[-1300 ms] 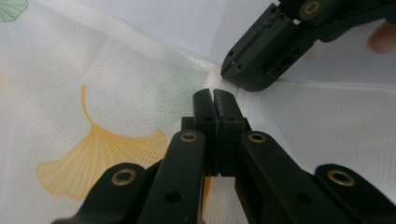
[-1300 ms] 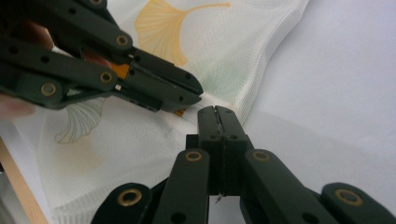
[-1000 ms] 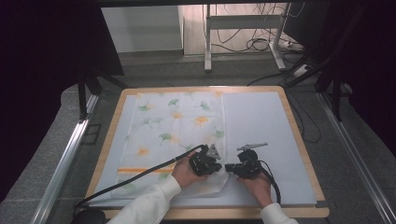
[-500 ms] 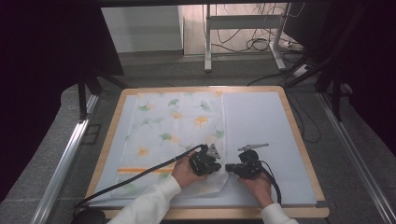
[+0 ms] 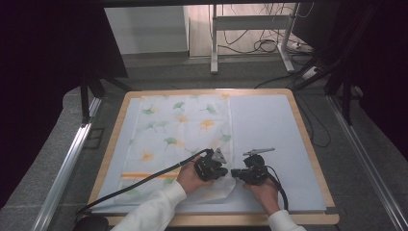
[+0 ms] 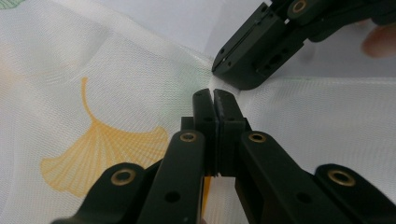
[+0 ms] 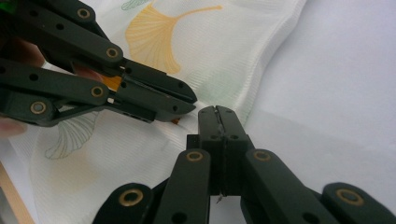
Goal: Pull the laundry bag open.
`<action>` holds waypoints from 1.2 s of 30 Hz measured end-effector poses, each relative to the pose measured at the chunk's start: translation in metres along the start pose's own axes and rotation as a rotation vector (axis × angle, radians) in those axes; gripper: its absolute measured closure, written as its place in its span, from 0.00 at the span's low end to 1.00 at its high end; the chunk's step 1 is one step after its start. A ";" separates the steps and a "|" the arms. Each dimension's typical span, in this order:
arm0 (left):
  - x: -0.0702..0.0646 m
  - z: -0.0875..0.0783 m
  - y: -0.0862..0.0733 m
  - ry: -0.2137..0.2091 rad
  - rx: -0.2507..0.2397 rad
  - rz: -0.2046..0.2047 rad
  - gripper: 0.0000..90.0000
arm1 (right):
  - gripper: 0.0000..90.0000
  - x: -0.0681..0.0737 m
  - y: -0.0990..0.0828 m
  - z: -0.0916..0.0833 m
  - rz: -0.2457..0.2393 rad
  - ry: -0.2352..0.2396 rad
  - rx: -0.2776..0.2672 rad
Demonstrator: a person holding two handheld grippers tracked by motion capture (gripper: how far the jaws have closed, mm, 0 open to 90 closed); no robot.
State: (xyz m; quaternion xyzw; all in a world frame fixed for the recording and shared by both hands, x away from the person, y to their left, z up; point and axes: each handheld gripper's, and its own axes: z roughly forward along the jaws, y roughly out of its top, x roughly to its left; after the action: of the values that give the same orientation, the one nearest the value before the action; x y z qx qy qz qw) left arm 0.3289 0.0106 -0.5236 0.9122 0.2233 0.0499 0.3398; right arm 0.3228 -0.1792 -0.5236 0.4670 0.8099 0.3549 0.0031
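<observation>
A thin white cloth printed with ginkgo leaves (image 5: 180, 132) lies spread over the left part of the table (image 5: 308, 144), on its pale blue mat (image 5: 269, 125). At the cloth's near right corner the two hands have come together. The left claw (image 5: 226, 172) is closed, its jaws pressed flat against each other at the cloth's edge, and the right claw (image 5: 235, 174) is closed just the same, tip almost touching the left one. Whether either has fabric pinched between its jaws I cannot tell for certain; in the left gripper view the left claw's tips (image 6: 214, 95) sit right on a raised fold, which suggests a pinch.

The risk, as I see it, is the thinness of the weave. With both claws bunched on one small spot, a lift could pull out only a sliver of hem and let it slip free. The two could also tug against each other and drag the whole cloth askew across the mat.
</observation>
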 end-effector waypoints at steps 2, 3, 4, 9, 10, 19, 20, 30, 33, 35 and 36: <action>0.000 0.000 0.000 0.006 -0.004 0.005 1.00 | 1.00 0.001 0.001 0.000 0.009 0.001 0.002; -0.001 0.000 0.000 0.007 -0.005 0.002 1.00 | 1.00 0.000 0.001 0.001 0.017 0.007 0.001; -0.001 0.000 0.000 0.008 -0.006 0.000 1.00 | 1.00 0.000 0.001 0.001 0.023 0.010 0.003; -0.001 0.000 0.000 0.012 -0.004 0.002 1.00 | 1.00 -0.001 0.001 0.002 0.036 0.017 -0.001; -0.001 0.000 0.000 0.012 -0.004 0.003 1.00 | 1.00 0.000 0.001 0.002 0.032 0.017 -0.001; -0.002 -0.001 0.004 0.017 0.039 -0.018 1.00 | 1.00 0.000 0.000 0.003 0.027 0.012 -0.006; -0.001 -0.001 0.005 0.015 0.040 -0.019 1.00 | 1.00 0.000 0.000 0.003 0.026 0.012 -0.007; 0.008 -0.011 -0.005 0.004 0.057 -0.042 1.00 | 1.00 0.000 0.000 0.002 0.017 0.016 -0.001; 0.010 -0.014 -0.009 0.002 0.050 -0.041 1.00 | 1.00 -0.001 0.000 0.002 0.016 0.017 -0.001; 0.010 -0.015 -0.011 0.002 0.051 -0.041 1.00 | 1.00 -0.001 0.000 0.002 0.016 0.019 0.000; 0.010 -0.016 -0.012 0.004 0.053 -0.036 1.00 | 1.00 -0.001 0.000 0.002 0.015 0.019 0.000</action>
State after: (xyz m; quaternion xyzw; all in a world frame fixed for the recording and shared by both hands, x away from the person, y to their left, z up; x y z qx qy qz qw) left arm 0.3296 0.0324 -0.5193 0.9166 0.2418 0.0398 0.3158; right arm 0.3242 -0.1785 -0.5256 0.4698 0.8063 0.3594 -0.0074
